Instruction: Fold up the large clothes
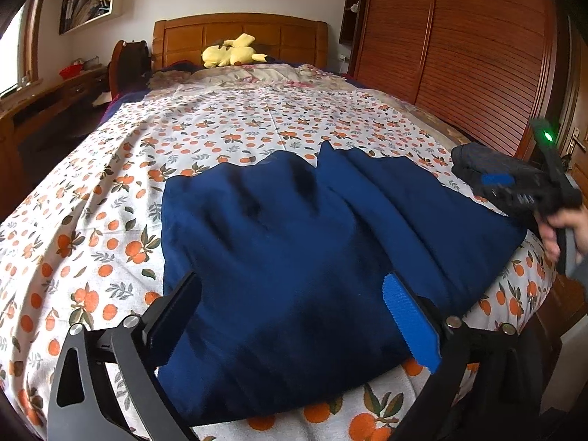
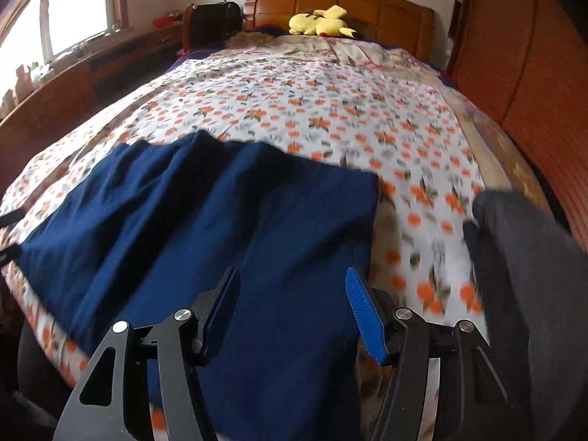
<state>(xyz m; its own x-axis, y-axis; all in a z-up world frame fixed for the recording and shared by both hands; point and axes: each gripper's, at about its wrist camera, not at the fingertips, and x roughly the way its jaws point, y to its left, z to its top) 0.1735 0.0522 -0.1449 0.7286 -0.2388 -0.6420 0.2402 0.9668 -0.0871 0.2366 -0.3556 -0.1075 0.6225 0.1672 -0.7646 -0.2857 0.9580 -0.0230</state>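
Observation:
A large navy blue garment (image 1: 294,228) lies spread in soft ridges on the near end of the orange-print bedspread (image 1: 110,183). My left gripper (image 1: 290,279) hovers over its near part, open wide, with only the flat cloth under the gap. In the right wrist view the same garment (image 2: 183,220) fills the lower left, and its right edge runs down toward the camera. My right gripper (image 2: 291,275) is open above that right part, pinching nothing. The left wrist view shows a hand (image 1: 566,228) holding the right tool at the garment's right end.
A yellow plush toy (image 1: 229,51) lies by the wooden headboard (image 1: 239,29). A wooden wardrobe (image 1: 459,55) flanks the bed on the right, and a desk (image 1: 44,99) under a window stands on the left. A blurred dark grey mass of fabric (image 2: 522,257) sits at the bed's right edge.

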